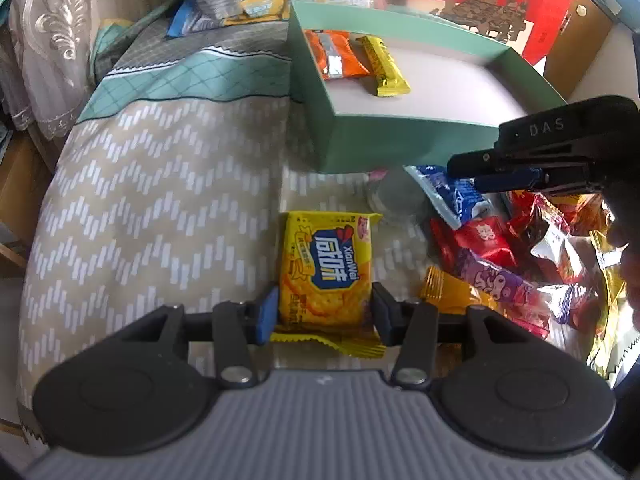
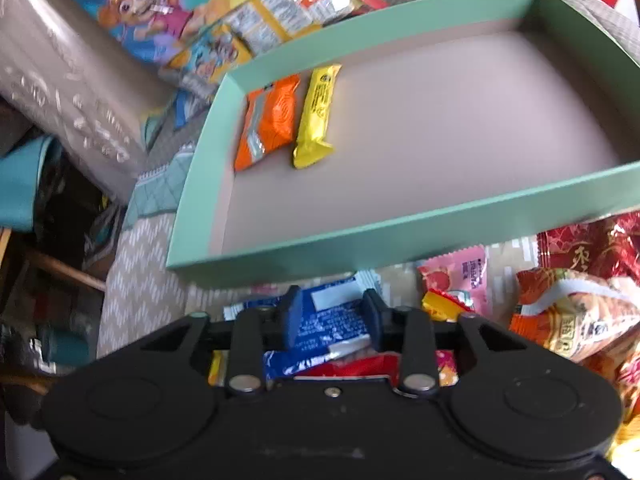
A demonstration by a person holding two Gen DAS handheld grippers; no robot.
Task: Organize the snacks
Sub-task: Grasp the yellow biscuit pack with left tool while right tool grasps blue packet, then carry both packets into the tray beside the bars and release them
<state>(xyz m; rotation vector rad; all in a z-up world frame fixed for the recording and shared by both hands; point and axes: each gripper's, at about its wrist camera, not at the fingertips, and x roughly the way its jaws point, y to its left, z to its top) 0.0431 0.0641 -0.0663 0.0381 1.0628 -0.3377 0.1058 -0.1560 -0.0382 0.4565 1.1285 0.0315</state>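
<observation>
- Snacks lie in a loose heap (image 1: pixel 520 256) of crinkled foil and plastic wrappers on a quilted bedspread (image 1: pixel 160 184), at about 3 o'clock in the left wrist view; the cloth is beige with white zigzag dashes and a teal diamond band
- Left gripper (image 1: pixel 325 312) reaches forward level and low over the bedspread, its fingers narrowed onto the lower sides of a yellow cracker packet (image 1: pixel 326 268): glossy, square, blue label, serrated end seal sticking out below the pads
- Right gripper (image 2: pixel 330 318) is pitched down over the heap, fingers set narrow to either side of a blue packet (image 2: pixel 328 320) with white print; whether the pads press it cannot be told
- In the left wrist view the right gripper shows from the side at 2 o'clock, black and matte, just in front of the box's near wall
- Mint-green box (image 2: pixel 400 224) at 12 o'clock in the right wrist view: shallow, rectangular, stiff card, smooth pale grey-pink floor
- Inside, toward its far left corner, an orange packet (image 2: pixel 270 120) and a yellow bar (image 2: pixel 316 116) lie flat just beside each other, both shiny and pillow-shaped
- Cartoon-printed bags (image 2: pixel 152 12) lie beyond the box at 11 o'clock
</observation>
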